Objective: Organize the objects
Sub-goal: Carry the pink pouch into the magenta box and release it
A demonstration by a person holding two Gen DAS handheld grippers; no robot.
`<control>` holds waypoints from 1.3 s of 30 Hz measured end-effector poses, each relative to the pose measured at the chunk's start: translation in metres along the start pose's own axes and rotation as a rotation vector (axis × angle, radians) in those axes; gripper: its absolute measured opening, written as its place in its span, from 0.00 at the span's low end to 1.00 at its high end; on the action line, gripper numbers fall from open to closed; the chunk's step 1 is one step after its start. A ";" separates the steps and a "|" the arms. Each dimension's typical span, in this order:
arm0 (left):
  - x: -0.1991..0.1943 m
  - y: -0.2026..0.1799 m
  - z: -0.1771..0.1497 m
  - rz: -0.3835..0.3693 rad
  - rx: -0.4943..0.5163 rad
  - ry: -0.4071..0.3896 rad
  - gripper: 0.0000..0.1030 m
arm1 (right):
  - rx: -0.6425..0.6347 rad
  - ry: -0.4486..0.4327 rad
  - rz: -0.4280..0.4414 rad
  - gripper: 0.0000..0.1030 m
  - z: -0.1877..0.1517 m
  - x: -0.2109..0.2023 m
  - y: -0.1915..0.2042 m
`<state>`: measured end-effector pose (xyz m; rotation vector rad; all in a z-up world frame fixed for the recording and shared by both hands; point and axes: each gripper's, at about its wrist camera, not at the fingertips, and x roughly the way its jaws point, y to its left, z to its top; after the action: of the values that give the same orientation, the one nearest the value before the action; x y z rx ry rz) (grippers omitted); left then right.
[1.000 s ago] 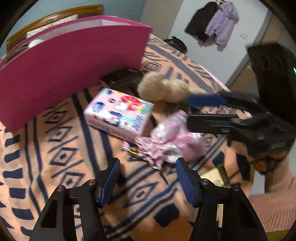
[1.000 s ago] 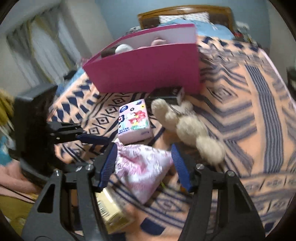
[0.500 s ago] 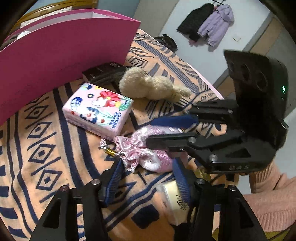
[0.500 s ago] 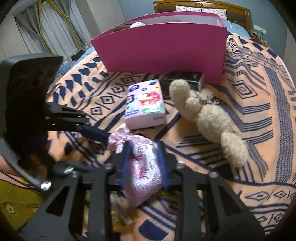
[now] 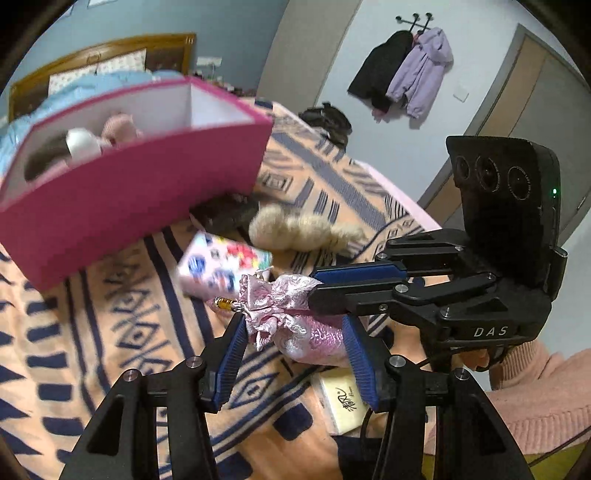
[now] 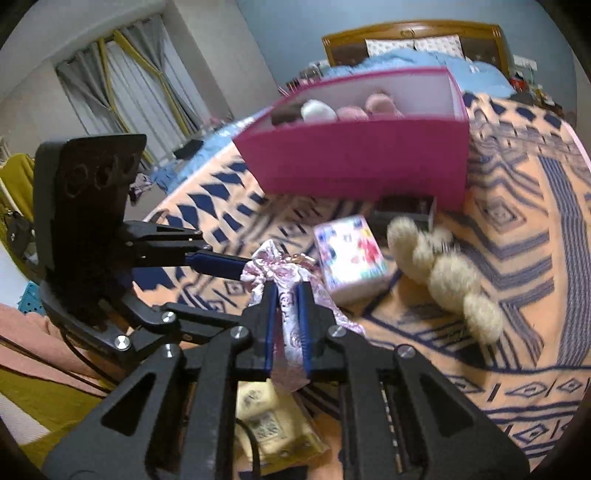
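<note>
The pink pouch (image 5: 295, 317) hangs above the bed (image 5: 110, 332) — both claws pinch it. The right claw (image 6: 286, 314) has just closed on its neck; the left claw (image 5: 295, 354) clamps its body.

Coats: a black coat (image 5: 376, 70) and a lilac jacket (image 5: 423, 70) hang side by side on wall hooks.
Door: a wooden door (image 5: 532, 92) right of the coats.
Headboard: a brown wooden headboard (image 6: 413, 35) behind patterned pillows (image 6: 413, 46).
Curtains: grey curtains (image 6: 122, 85), drawn, with yellow ties.
Floor: a dark bag (image 5: 328, 122) lies below the coats.
</note>
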<state>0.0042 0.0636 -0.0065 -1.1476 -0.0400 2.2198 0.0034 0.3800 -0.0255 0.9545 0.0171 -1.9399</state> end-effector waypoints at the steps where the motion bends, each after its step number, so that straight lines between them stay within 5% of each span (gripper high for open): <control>1: -0.007 -0.001 0.003 0.010 0.010 -0.014 0.52 | -0.007 -0.012 0.001 0.13 0.005 -0.003 0.000; 11: -0.029 -0.006 0.042 0.100 0.092 -0.112 0.51 | -0.056 -0.135 -0.006 0.13 0.047 -0.020 0.008; 21: -0.040 0.006 0.117 0.161 0.146 -0.185 0.52 | -0.075 -0.255 -0.046 0.13 0.114 -0.033 -0.008; 30: -0.019 0.039 0.169 0.217 0.113 -0.173 0.52 | -0.002 -0.256 -0.048 0.13 0.172 -0.005 -0.055; 39: 0.022 0.073 0.196 0.228 0.060 -0.105 0.52 | 0.072 -0.209 -0.077 0.13 0.197 0.032 -0.098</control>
<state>-0.1888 0.0665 0.0776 -1.0459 0.1187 2.4626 -0.1979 0.3368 0.0568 0.8030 -0.1391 -2.1151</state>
